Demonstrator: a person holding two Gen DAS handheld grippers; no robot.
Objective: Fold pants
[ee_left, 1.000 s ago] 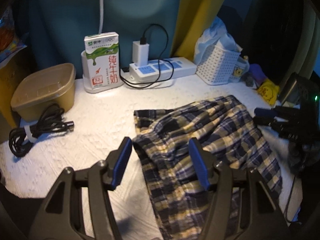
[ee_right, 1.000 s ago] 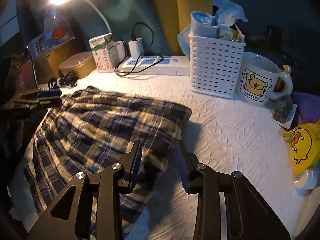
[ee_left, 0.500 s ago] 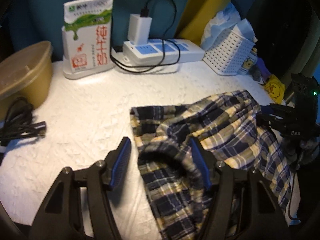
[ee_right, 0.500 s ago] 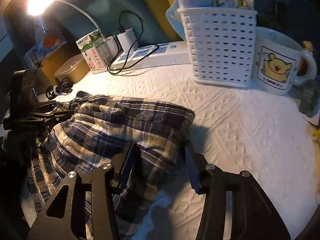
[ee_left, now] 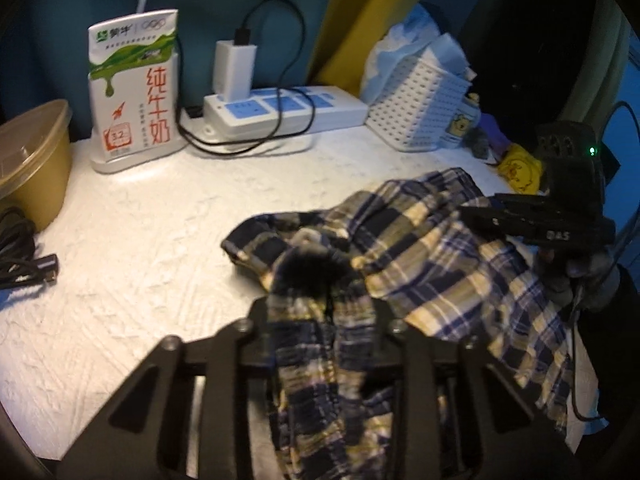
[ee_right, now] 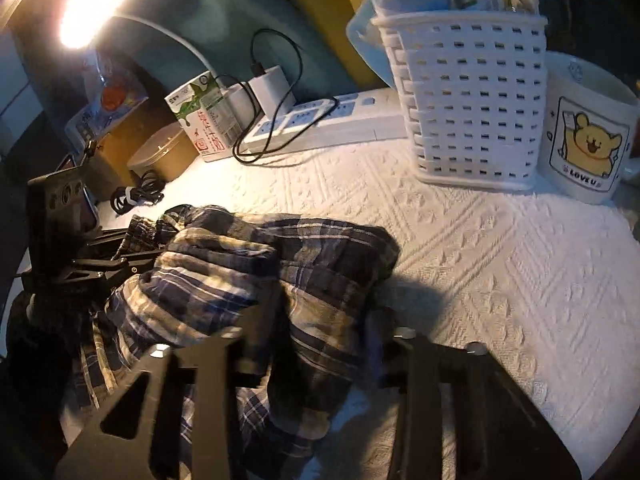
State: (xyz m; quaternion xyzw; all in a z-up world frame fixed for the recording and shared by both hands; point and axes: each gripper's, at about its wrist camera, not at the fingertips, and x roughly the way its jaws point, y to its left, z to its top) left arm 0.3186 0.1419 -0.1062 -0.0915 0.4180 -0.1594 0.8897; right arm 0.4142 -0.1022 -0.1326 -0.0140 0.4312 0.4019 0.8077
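The blue and yellow plaid pants (ee_left: 420, 248) lie crumpled on the white textured tabletop (ee_left: 140, 240). My left gripper (ee_left: 324, 304) has its jaws closing on a bunched fold at the pants' left edge, and cloth fills the gap between the fingers. My right gripper (ee_right: 324, 312) has its jaws closing on a thick fold of the pants (ee_right: 224, 280) at their right edge. Each gripper shows in the other's view: the right one (ee_left: 520, 220) at the far side of the cloth, the left one (ee_right: 112, 256) at the left.
Along the back wall stand a milk carton (ee_left: 134, 92), a power strip (ee_left: 288, 112) with a charger, and a white basket (ee_left: 420, 104). A brown lidded container (ee_left: 28, 160) and a black cable (ee_left: 24, 260) sit left. A bear mug (ee_right: 588, 136) stands right, and a lamp (ee_right: 92, 4) glows above.
Both grippers came down onto the pants and their jaws closed from wide apart onto folds of cloth. The fabric has bunched up between the fingers.
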